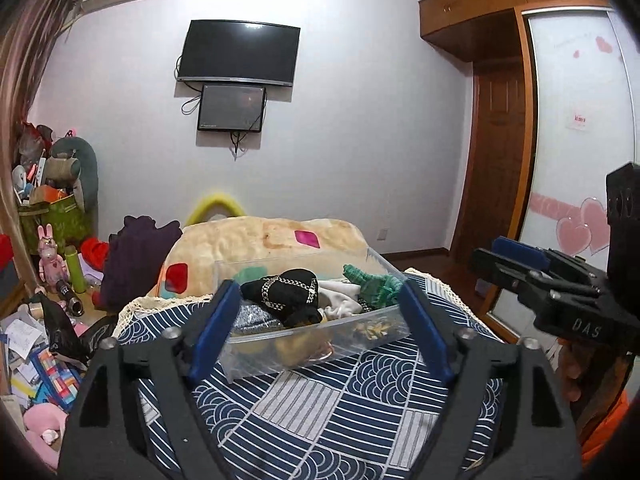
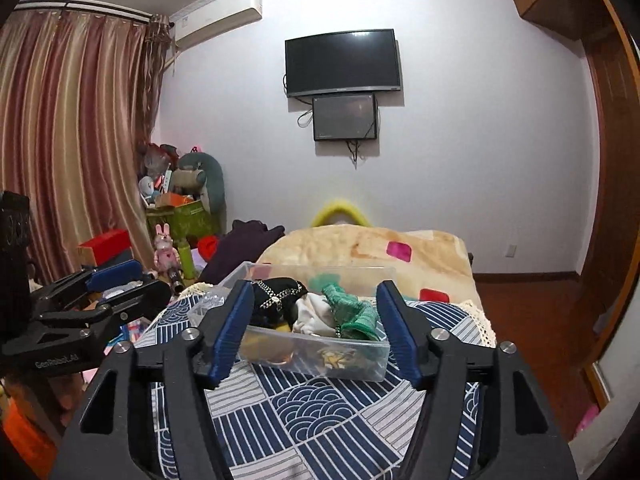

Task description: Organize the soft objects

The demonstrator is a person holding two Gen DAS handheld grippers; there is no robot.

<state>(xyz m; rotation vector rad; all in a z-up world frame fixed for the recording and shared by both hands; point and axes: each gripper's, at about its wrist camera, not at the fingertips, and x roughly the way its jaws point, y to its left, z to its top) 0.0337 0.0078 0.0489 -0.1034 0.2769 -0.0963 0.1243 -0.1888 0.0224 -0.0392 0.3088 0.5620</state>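
A clear plastic bin (image 1: 320,350) sits on the blue patterned bed cover (image 1: 320,412); it also shows in the right wrist view (image 2: 320,362). It holds soft items: a black piece with a gold chain pattern (image 1: 286,290), white cloth (image 1: 340,298) and a green knit piece (image 1: 372,282). My left gripper (image 1: 316,324) is open and empty, just short of the bin. My right gripper (image 2: 310,326) is open and empty, also in front of the bin. Each gripper shows at the side of the other's view.
A beige blanket (image 1: 272,240) with coloured patches lies behind the bin. A dark purple garment (image 1: 136,260) hangs at the bed's left. Toys, boxes and papers (image 1: 44,320) crowd the floor at left. A wardrobe (image 1: 568,120) stands at right.
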